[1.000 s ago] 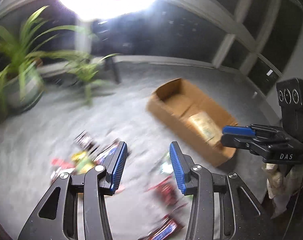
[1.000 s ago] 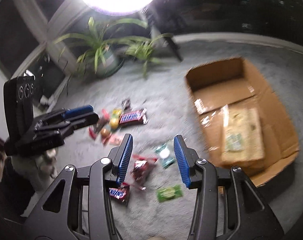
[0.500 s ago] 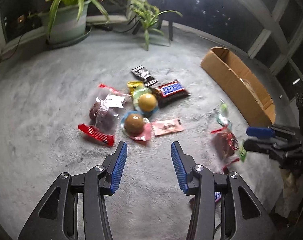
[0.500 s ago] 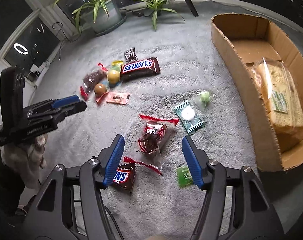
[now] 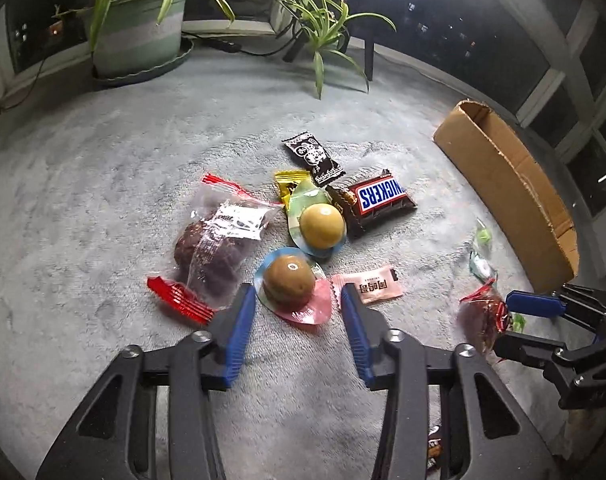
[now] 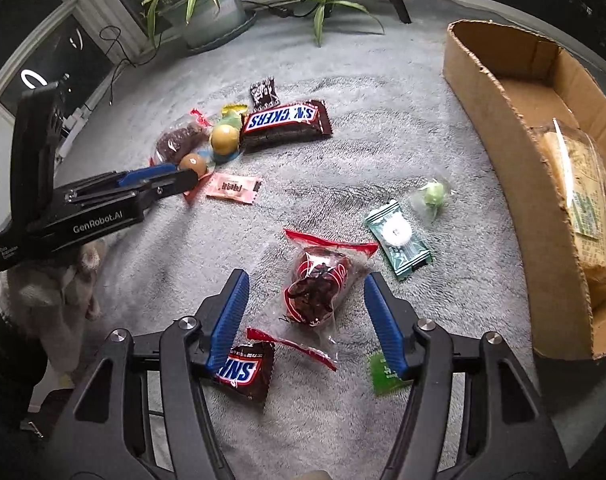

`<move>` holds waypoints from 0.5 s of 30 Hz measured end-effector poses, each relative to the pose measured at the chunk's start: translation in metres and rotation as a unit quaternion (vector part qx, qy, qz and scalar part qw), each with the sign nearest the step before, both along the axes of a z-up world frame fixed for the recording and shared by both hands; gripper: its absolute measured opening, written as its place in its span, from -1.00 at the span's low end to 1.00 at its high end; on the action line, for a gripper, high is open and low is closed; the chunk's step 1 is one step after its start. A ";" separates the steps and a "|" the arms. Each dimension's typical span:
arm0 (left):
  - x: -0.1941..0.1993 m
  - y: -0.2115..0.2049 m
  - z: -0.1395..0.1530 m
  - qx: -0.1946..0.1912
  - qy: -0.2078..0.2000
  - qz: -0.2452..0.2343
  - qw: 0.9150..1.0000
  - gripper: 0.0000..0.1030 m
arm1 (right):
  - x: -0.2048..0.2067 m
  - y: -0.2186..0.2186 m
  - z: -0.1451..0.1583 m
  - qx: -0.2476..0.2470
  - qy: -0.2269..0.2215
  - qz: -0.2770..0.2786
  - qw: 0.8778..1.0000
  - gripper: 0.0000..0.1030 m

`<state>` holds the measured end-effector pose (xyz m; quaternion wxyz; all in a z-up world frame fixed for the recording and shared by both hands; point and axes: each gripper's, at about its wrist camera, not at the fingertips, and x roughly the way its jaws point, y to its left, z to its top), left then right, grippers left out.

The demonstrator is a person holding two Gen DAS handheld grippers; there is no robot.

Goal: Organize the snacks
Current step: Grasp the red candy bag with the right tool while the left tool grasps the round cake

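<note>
From the left wrist, the left gripper (image 5: 299, 312) hangs over grey carpet (image 5: 83, 208), its blue fingers (image 5: 239, 332) closing around a brown ball-shaped candy on a pink-and-blue wrapper (image 5: 289, 286), not yet pressing it; the brown cardboard box (image 5: 507, 192) lies well apart from that candy. From the right wrist, the right gripper (image 6: 305, 312) has spread fingers (image 6: 383, 326) flanking a clear red-trimmed bag of dark snacks (image 6: 317, 288), untouched, near the box (image 6: 499, 128).

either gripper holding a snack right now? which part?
Nothing held. Left gripper, jaws closing, straddles the brown domed jelly cup without touching; right gripper, open, straddles the clear red-sealed bag of dark snacks.
</note>
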<state>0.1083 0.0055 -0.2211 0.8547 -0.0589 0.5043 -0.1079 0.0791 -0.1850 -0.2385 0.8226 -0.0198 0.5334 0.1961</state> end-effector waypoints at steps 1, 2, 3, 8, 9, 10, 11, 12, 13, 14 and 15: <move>0.001 0.000 0.000 0.001 0.000 0.001 1.000 -0.27 | 0.001 0.001 -0.001 -0.002 0.001 0.001 1.000 0.21; 0.003 0.000 0.000 0.001 -0.001 0.001 1.000 -0.28 | 0.002 0.002 -0.002 -0.002 0.002 0.002 1.000 0.21; 0.004 -0.001 -0.001 0.006 -0.003 0.000 1.000 -0.34 | 0.003 0.003 -0.003 -0.004 0.004 0.004 1.000 0.19; 0.009 -0.005 -0.003 0.019 -0.012 -0.007 1.000 -0.38 | 0.005 0.009 -0.007 -0.025 0.007 0.016 1.000 -0.11; 0.009 -0.006 -0.003 0.021 -0.013 -0.009 1.000 -0.38 | 0.006 0.009 -0.008 -0.025 0.009 0.018 0.999 -0.15; 0.010 -0.006 -0.003 0.021 -0.013 -0.009 1.000 -0.39 | 0.007 0.009 -0.009 -0.024 0.009 0.019 0.999 -0.17; 0.010 -0.005 -0.003 0.019 -0.014 -0.009 1.000 -0.40 | 0.007 0.009 -0.009 -0.024 0.008 0.020 0.999 -0.23; 0.010 -0.004 -0.003 0.017 -0.015 -0.008 1.000 -0.43 | 0.007 0.009 -0.009 -0.023 0.008 0.022 0.999 -0.31; 0.010 -0.003 -0.002 0.014 -0.017 -0.007 1.000 -0.45 | 0.007 0.008 -0.008 -0.020 0.008 0.022 1.000 -0.33; 0.010 -0.002 -0.001 0.011 -0.018 -0.005 1.000 -0.48 | 0.007 0.008 -0.008 -0.019 0.007 0.023 1.000 -0.37; 0.010 -0.002 -0.001 0.009 -0.018 -0.004 1.000 -0.49 | 0.006 0.008 -0.007 -0.018 0.007 0.024 1.000 -0.38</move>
